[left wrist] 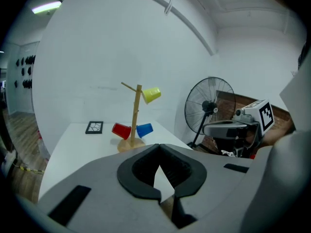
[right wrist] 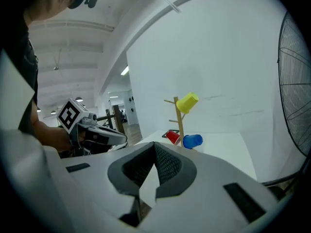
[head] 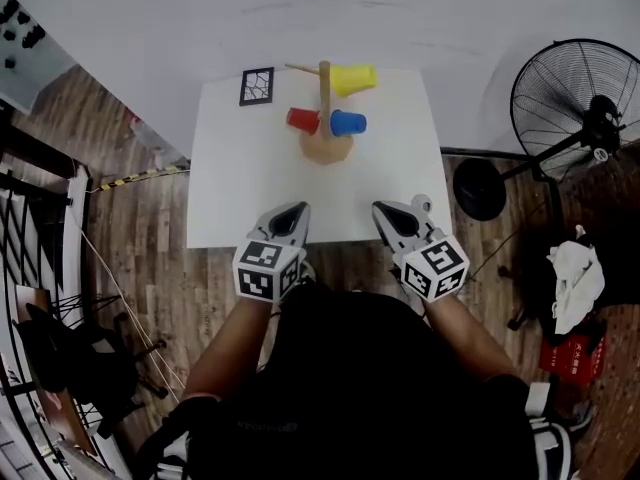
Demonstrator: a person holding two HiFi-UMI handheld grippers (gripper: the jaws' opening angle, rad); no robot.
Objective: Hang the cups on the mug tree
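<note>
Claws shut, nothing in them: my left claw [head: 296, 209] and my right claw [head: 386, 209] hang side by side over the near edge of the white table [head: 240, 183], each with its jaws pressed together and holding nothing. At the far end of the table stands the mug tree [head: 324, 93] with all three cups on it: the yellow cup [head: 354, 79] high on the right, the red cup [head: 303, 120] low on the left and the blue cup [head: 348, 123] low on the right. One upper peg [head: 300, 68] on the left is bare. From how things lie, I judge the hanging done.

What could go wrong now is a careless reach. The tree is a thin pole on a small round base, and a knock from either claw could rock it and tip the cups, which sit tilted on their pegs. The yellow cup, highest and furthest out, looks likeliest to slip.

Some of the scene is hard to make out. The pegs under the cups are covered, so I cannot tell how far on each cup sits, or whether the red and blue cups touch the base. My own body and the claws hide part of the table's near edge. A small black frame [head: 257, 85] lies left of the tree, and the fan [head: 560, 108] on the right is cut off by the picture edge.
</note>
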